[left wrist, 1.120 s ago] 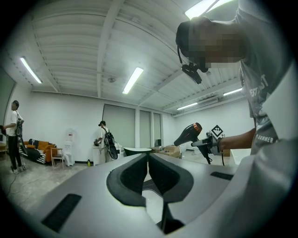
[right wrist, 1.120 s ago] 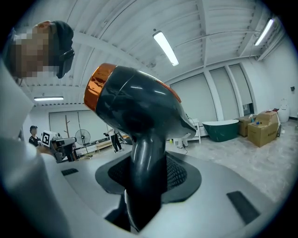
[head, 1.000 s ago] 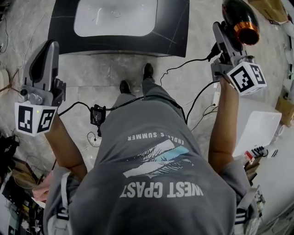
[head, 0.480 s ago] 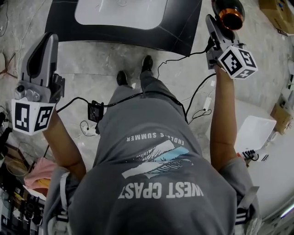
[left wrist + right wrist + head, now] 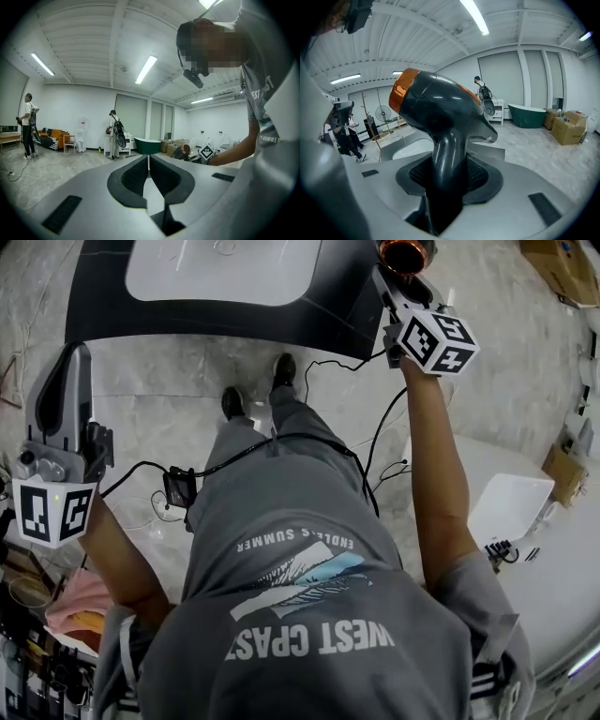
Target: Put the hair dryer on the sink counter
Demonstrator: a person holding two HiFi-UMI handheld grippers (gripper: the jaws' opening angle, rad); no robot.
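Observation:
The hair dryer [image 5: 405, 253] is black with a copper-orange ring. Its handle stands upright between the jaws of my right gripper [image 5: 392, 279], which is shut on it. In the head view the dryer hangs at the right end of the black sink counter [image 5: 345, 307], beside the white basin [image 5: 225, 268]. The right gripper view shows the dryer [image 5: 436, 112] close up, with that gripper [image 5: 447, 174] clamped on the handle and the basin [image 5: 405, 149] behind. My left gripper [image 5: 71, 367] is held low at the left, away from the counter. It [image 5: 149, 161] is shut on nothing.
Black cables and a small black box [image 5: 178, 487] lie on the marble floor by the person's feet. A white box [image 5: 511, 507] sits at the right and a cardboard box [image 5: 561, 263] at the top right. Other people [image 5: 115, 136] and a green bathtub [image 5: 150, 145] stand far across the room.
My right gripper has carried the hair dryer left and forward to the counter's right end. My left gripper has sunk lower and further left.

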